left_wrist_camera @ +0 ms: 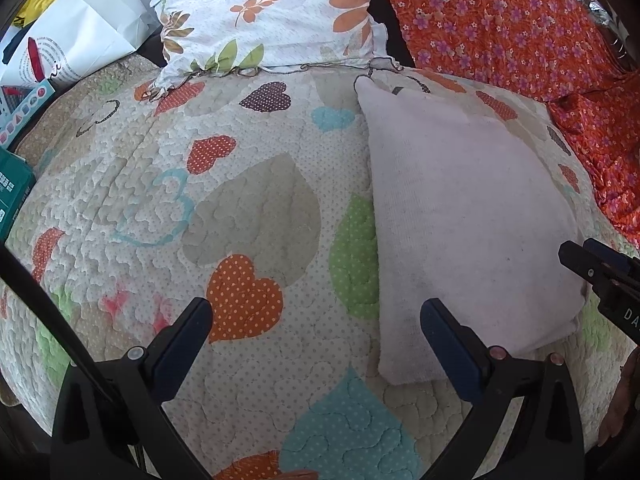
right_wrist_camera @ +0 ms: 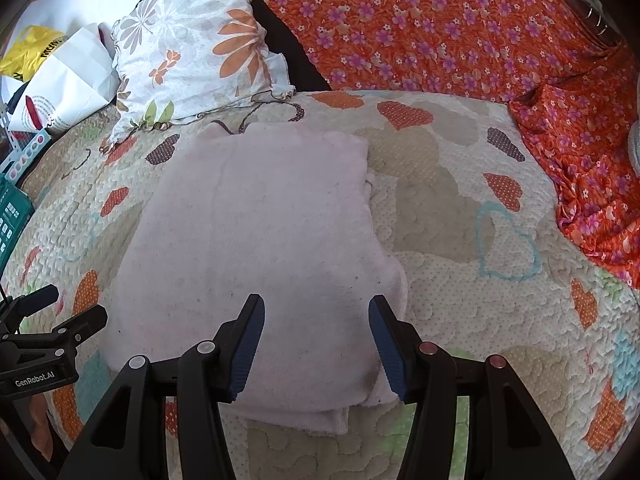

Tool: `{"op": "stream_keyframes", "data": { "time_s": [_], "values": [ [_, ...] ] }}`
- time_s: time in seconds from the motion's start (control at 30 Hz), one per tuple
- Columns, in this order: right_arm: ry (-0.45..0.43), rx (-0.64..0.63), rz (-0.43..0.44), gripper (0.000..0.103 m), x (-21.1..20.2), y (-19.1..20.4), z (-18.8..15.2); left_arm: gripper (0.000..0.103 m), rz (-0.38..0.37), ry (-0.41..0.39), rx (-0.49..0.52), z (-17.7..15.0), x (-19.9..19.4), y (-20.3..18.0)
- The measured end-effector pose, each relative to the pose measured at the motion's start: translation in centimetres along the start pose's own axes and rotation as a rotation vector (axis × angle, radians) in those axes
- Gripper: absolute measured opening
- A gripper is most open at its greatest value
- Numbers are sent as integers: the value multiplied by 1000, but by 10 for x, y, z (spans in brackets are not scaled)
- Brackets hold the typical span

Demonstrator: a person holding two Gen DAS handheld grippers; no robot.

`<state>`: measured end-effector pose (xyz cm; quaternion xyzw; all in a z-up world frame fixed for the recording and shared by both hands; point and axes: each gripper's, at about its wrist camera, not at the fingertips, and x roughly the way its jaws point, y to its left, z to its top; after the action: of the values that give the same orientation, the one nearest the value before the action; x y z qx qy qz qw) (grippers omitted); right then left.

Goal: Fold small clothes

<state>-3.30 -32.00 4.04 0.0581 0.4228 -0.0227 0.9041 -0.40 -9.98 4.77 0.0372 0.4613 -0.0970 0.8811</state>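
A pale pink garment [left_wrist_camera: 468, 220] lies folded into a flat rectangle on the heart-patterned quilt [left_wrist_camera: 248, 200]. It also shows in the right wrist view [right_wrist_camera: 260, 248], with stacked folded layers at its near edge. My left gripper [left_wrist_camera: 316, 312] is open and empty, hovering over the quilt just left of the garment. My right gripper [right_wrist_camera: 316, 312] is open and empty, directly above the garment's near edge. The right gripper shows at the right edge of the left wrist view [left_wrist_camera: 600, 272]; the left gripper shows at the left edge of the right wrist view [right_wrist_camera: 52, 312].
A floral pillow [left_wrist_camera: 264, 12] lies at the back of the quilt. An orange flowered cloth [right_wrist_camera: 460, 32] covers the back right. White bags [left_wrist_camera: 76, 28] and boxes [left_wrist_camera: 12, 184] sit at the left edge.
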Motion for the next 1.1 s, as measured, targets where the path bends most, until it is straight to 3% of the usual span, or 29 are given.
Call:
{"op": "stream_keyframes", "data": {
  "time_s": [1.1],
  "values": [
    [5,-5,-1,62,2,1,-2,103,-3,9,0,-1,3,4]
  ]
}}
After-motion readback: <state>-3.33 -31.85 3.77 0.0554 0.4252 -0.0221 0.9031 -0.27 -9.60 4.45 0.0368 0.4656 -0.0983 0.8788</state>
